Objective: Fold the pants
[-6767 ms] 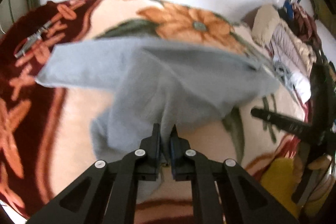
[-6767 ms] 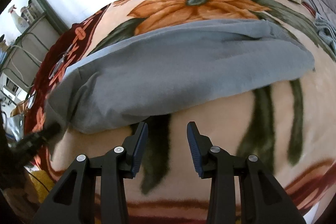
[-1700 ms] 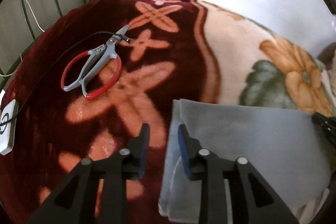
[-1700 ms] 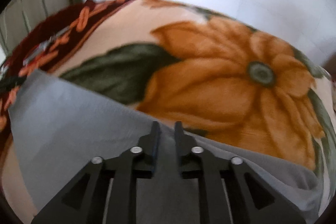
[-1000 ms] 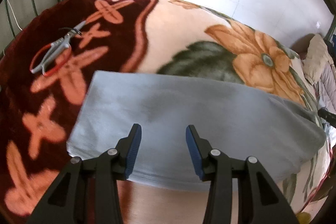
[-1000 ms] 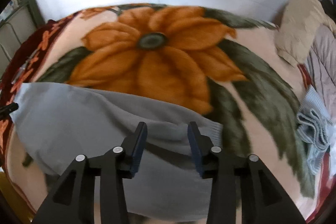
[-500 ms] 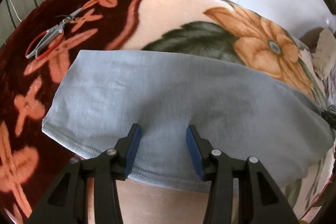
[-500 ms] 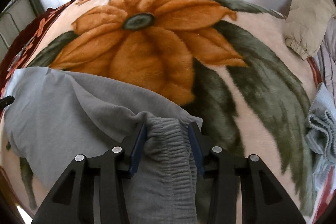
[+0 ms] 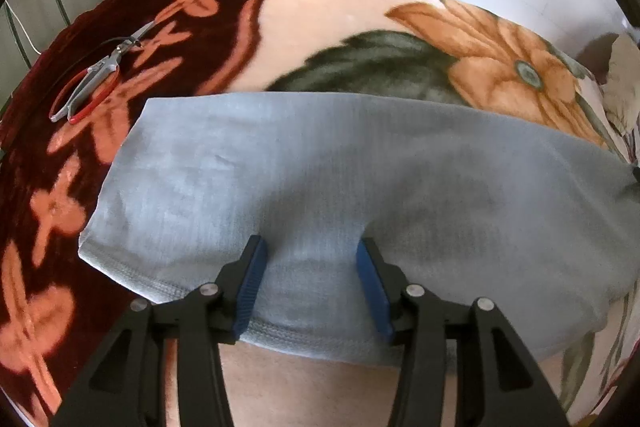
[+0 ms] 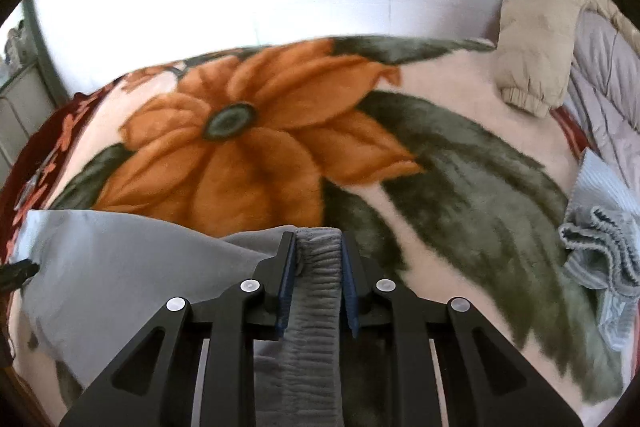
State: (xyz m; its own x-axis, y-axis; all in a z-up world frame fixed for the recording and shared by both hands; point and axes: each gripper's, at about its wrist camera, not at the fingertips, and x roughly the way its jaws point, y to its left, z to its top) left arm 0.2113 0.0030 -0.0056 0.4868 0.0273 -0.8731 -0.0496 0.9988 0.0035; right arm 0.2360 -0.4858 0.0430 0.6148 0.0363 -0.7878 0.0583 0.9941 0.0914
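The grey pants lie folded lengthwise on the flowered blanket. In the left wrist view my left gripper is open, its blue pads straddling the hemmed leg end near the front edge. In the right wrist view my right gripper has its jaws narrowed around the ribbed elastic waistband, which fills the gap between the pads; the rest of the pants stretches off to the left.
Red-handled scissors lie on the dark red part of the blanket, far left. A beige jacket and a heap of grey and light blue clothes lie at the right. A white tiled wall stands behind.
My right gripper has closed in on the waistband. My left gripper has come slightly closer over the leg hem and stays open.
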